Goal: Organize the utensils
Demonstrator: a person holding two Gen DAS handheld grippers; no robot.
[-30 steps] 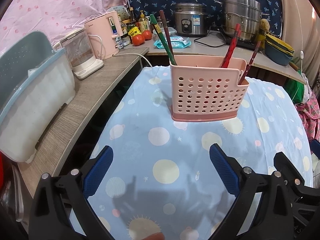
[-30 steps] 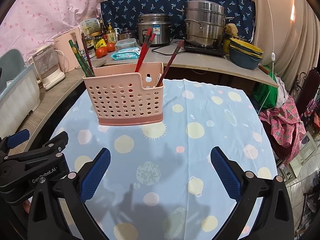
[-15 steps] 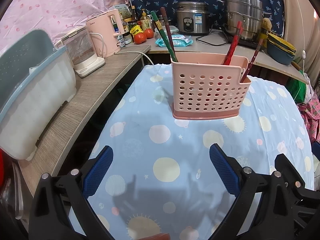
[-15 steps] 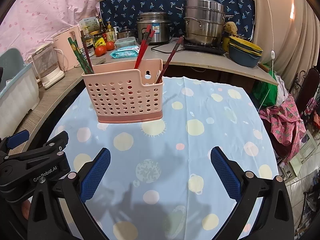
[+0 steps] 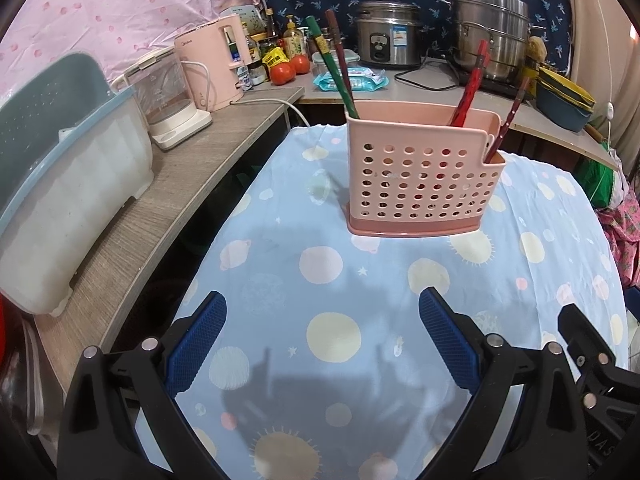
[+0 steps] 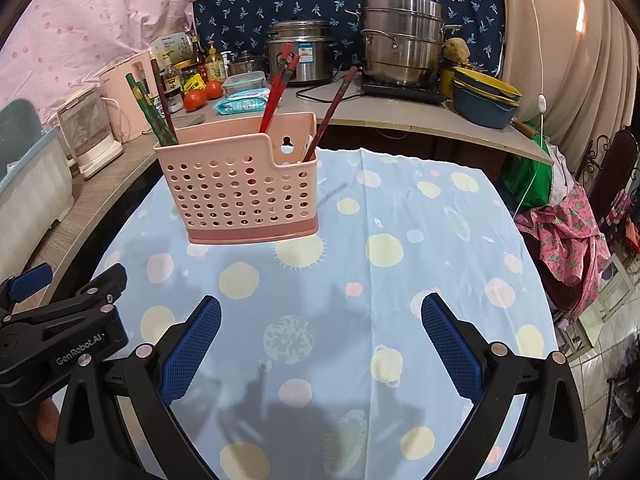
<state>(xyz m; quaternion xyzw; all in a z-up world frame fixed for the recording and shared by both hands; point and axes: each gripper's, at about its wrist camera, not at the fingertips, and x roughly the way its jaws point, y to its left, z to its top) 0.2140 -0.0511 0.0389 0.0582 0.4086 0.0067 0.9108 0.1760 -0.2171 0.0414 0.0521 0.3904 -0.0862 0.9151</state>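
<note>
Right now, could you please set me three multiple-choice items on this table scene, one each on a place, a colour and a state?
1. Where does the pink utensil basket stand?
A. On the wooden counter
B. On the blue spotted tablecloth
C. Inside the blue-lidded bin

2. What colour is the leftmost chopstick pair in the basket?
A. Green
B. Yellow
C. White

3. How are the left claw and right claw?
A. Both shut
B. One gripping a chopstick
C. Both open, empty

Answers: B, its base rests on the cloth; A, green sticks lean left; C, bare cloth shows between the pads.
</note>
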